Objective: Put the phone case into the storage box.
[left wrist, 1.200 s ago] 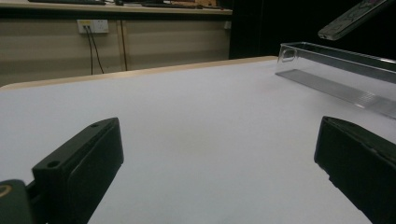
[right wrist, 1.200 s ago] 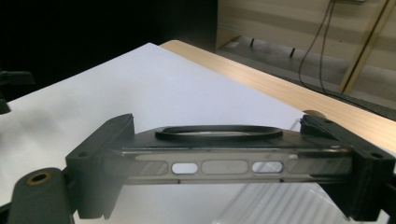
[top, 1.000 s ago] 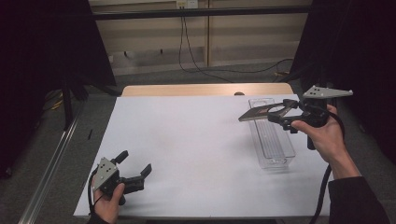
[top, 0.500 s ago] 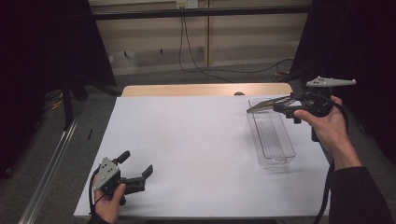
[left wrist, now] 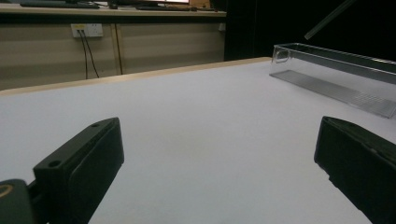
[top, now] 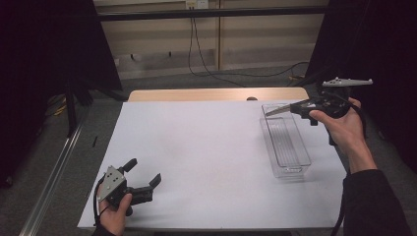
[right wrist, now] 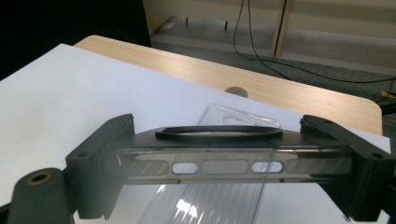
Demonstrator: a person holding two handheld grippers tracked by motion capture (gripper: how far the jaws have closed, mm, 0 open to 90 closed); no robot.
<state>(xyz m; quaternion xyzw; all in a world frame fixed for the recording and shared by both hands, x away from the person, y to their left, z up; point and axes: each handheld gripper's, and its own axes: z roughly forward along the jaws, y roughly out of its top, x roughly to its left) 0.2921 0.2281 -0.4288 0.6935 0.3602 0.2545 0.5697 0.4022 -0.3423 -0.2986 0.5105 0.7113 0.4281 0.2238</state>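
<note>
The lid (top: 281, 108), a clear flat piece with a dark ring, is clamped between the right gripper (top: 295, 107) jaws, above the far end of the clear tray (top: 286, 142). The left gripper (top: 143, 178) rests wide open and holding nothing near the white table (top: 206, 152) edge, bare surface ahead of it.

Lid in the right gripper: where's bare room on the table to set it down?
Widest bare patch: white sheet between the left gripper and the clear bin. The narrow strip beside the bin is crowded by the right gripper holding the lid over the bin's far end.
</note>
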